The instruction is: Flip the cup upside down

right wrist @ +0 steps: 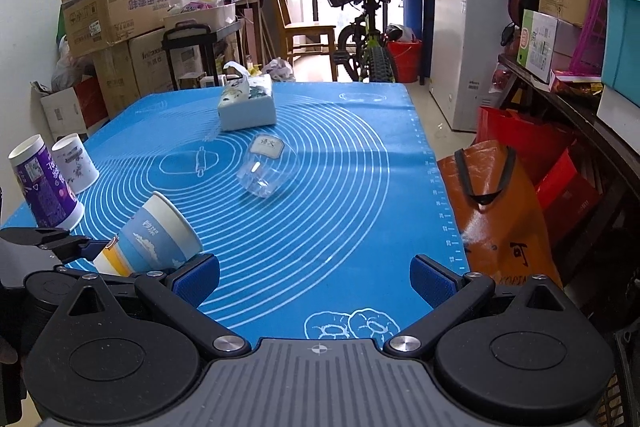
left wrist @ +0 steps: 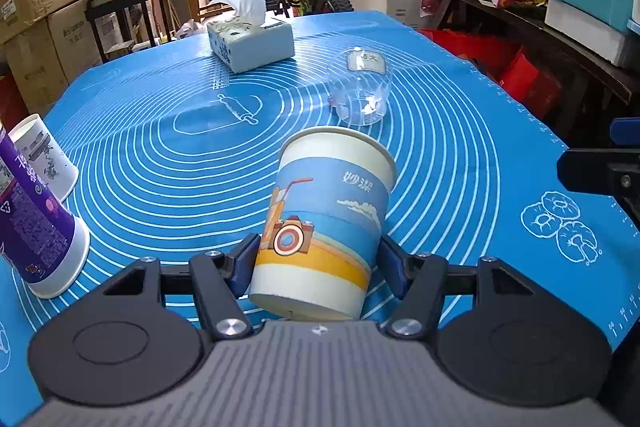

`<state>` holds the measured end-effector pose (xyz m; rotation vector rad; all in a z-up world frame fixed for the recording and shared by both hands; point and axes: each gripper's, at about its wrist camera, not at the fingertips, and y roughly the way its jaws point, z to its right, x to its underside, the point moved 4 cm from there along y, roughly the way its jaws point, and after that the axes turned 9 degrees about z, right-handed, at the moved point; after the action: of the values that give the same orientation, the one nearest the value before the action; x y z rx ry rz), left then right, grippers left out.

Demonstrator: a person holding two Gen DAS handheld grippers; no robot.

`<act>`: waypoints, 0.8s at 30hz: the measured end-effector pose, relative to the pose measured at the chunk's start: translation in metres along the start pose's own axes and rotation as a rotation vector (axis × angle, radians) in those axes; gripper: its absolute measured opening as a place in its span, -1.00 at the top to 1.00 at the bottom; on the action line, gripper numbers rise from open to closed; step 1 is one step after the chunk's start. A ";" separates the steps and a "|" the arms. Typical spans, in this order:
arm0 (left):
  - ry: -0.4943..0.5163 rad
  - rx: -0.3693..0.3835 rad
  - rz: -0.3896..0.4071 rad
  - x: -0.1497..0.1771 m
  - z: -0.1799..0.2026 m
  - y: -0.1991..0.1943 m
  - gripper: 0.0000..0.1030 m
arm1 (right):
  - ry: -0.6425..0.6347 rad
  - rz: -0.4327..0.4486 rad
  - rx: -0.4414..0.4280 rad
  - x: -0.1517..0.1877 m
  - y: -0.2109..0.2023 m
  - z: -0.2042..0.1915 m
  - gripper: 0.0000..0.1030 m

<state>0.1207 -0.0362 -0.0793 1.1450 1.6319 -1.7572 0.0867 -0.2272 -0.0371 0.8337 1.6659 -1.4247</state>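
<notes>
A paper cup with a blue, orange and white camera print (left wrist: 324, 223) is held in my left gripper (left wrist: 320, 259), which is shut on its lower part. The cup is lifted off the blue mat (left wrist: 160, 163) and tilted, its open rim pointing up and away. In the right wrist view the same cup (right wrist: 154, 241) leans with its rim toward the upper right, above the mat (right wrist: 340, 227), beside my left gripper's fingers (right wrist: 84, 247). My right gripper (right wrist: 316, 283) is open and empty above the mat's near edge.
A clear glass cup (left wrist: 358, 87) (right wrist: 264, 165) stands upside down mid-mat. A tissue box (left wrist: 250, 41) (right wrist: 248, 105) sits at the far side. A purple cup (left wrist: 36, 223) (right wrist: 44, 187) and a white printed cup (left wrist: 44, 155) (right wrist: 76, 163) stand inverted at the left. An orange bag (right wrist: 500, 211) hangs off the right edge.
</notes>
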 end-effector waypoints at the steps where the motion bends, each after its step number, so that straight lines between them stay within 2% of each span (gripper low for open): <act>1: 0.000 0.005 0.003 -0.001 0.000 -0.001 -0.70 | -0.001 -0.002 0.000 0.000 0.001 0.000 -0.96; 3: -0.002 -0.005 0.030 0.000 0.001 -0.006 -0.93 | -0.002 -0.004 -0.003 0.001 0.001 -0.001 -0.96; 7: 0.008 -0.027 0.043 -0.004 0.000 -0.009 -0.93 | -0.012 -0.005 -0.010 0.000 0.001 -0.005 -0.96; 20: -0.021 -0.031 0.081 -0.010 -0.008 -0.026 -0.93 | -0.038 0.002 -0.019 -0.004 -0.004 -0.009 -0.96; 24: -0.043 -0.047 0.108 -0.012 -0.019 -0.042 -0.93 | -0.124 -0.001 -0.045 -0.014 -0.007 -0.021 -0.96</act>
<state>0.0984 -0.0125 -0.0447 1.1434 1.5484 -1.6555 0.0845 -0.2079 -0.0205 0.7049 1.5985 -1.4055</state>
